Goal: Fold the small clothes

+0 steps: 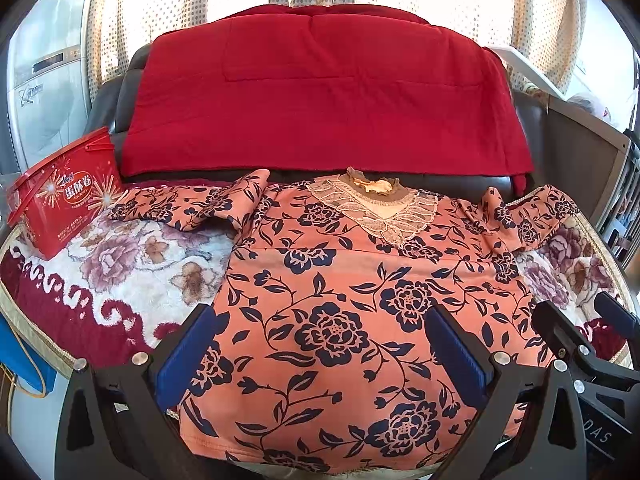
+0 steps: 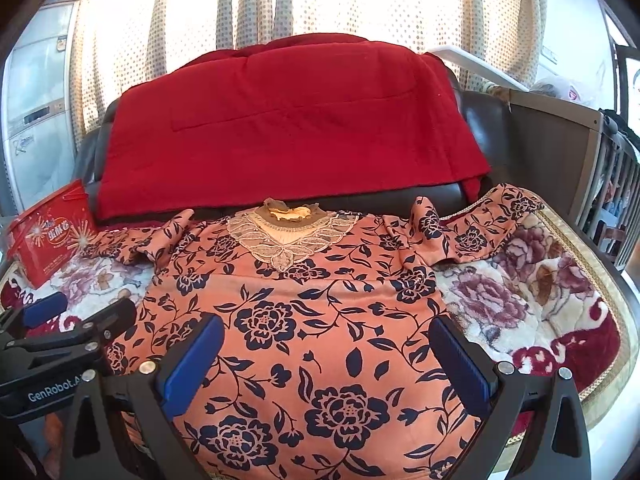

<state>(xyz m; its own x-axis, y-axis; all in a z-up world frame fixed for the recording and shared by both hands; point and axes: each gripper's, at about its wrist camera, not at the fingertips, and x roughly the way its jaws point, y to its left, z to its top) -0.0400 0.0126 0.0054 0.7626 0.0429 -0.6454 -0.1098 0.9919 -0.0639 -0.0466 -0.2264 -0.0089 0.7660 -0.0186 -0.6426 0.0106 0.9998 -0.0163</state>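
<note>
A salmon-pink top with dark blue flowers (image 1: 340,300) (image 2: 304,320) lies flat and face up on a flowered blanket, lace collar (image 1: 376,204) (image 2: 288,236) at the far side, both sleeves spread sideways. My left gripper (image 1: 320,344) hovers open above its lower left part, blue pads wide apart, nothing between them. My right gripper (image 2: 326,354) hovers open above the lower right part, also empty. Each gripper shows at the edge of the other's view: the right one (image 1: 584,332), the left one (image 2: 76,320).
A flowered plush blanket (image 1: 132,272) (image 2: 532,304) covers the seat. A red quilt (image 1: 320,92) (image 2: 288,124) drapes the dark sofa back. A red snack box (image 1: 64,196) (image 2: 48,236) stands at the left. Dotted curtains hang behind; a railing (image 2: 608,184) is at the right.
</note>
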